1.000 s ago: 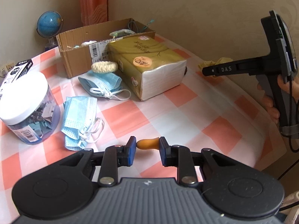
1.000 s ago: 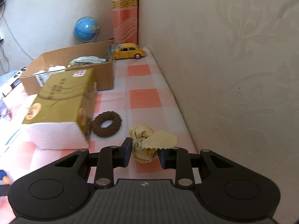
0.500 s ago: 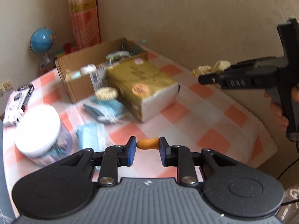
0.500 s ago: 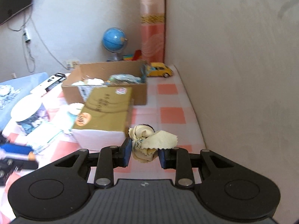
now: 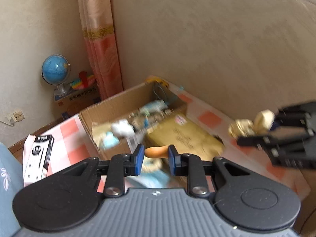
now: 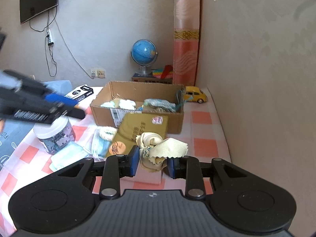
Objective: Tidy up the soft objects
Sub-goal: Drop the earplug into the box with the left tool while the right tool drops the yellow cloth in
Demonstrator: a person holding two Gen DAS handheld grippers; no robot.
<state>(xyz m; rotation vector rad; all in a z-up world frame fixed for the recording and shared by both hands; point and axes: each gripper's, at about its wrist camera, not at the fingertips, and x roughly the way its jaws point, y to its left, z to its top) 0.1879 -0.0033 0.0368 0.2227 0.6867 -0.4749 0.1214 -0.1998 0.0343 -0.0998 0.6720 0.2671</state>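
Note:
My left gripper is shut on a small orange soft piece, held in the air in front of the open cardboard box. My right gripper is shut on a crumpled pale yellow cloth, raised above the olive tissue pack. The box holds several pale blue and white soft things. In the left wrist view the right gripper shows at the right with the cloth. The left gripper appears blurred at the left of the right wrist view.
Blue face masks and a cream crocheted piece lie on the checked tablecloth beside a clear jar with a white lid. A yellow toy car, a globe and a black-and-white carton stand farther back. A wall runs along the right.
Both grippers have risen from the table with their loads. The left one has also moved toward the cardboard box, which now sits directly ahead of it. The brown ring has passed from view.

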